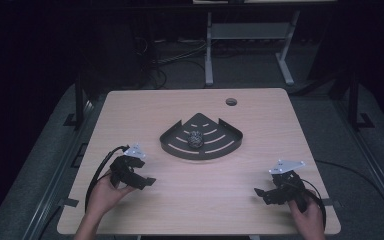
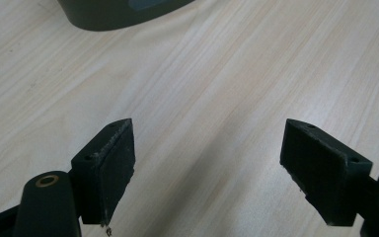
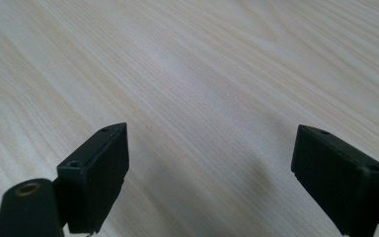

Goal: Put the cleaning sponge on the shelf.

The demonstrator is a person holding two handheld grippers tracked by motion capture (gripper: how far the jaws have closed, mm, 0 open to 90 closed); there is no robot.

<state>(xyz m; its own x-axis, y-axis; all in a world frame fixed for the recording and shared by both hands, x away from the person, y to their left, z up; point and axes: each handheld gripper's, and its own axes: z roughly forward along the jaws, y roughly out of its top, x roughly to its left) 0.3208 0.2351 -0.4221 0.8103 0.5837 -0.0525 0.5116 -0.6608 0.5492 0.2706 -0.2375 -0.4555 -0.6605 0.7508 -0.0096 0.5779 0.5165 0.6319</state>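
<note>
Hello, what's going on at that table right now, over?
Left gripper open, empty, low over table. Right gripper open, empty, near front edge. Small dark patterned ball sits in black fan-shaped tray, untouched. Path to tray clear.

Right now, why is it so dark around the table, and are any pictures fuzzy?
In the high view, light falls on the table while the room behind stays nearly black, and the dark tray is hard to read. In the left gripper view, the left gripper jaws look soft up close; the wood grain beyond is sharper. In the right gripper view, the right gripper casts a faint shadow.
</note>
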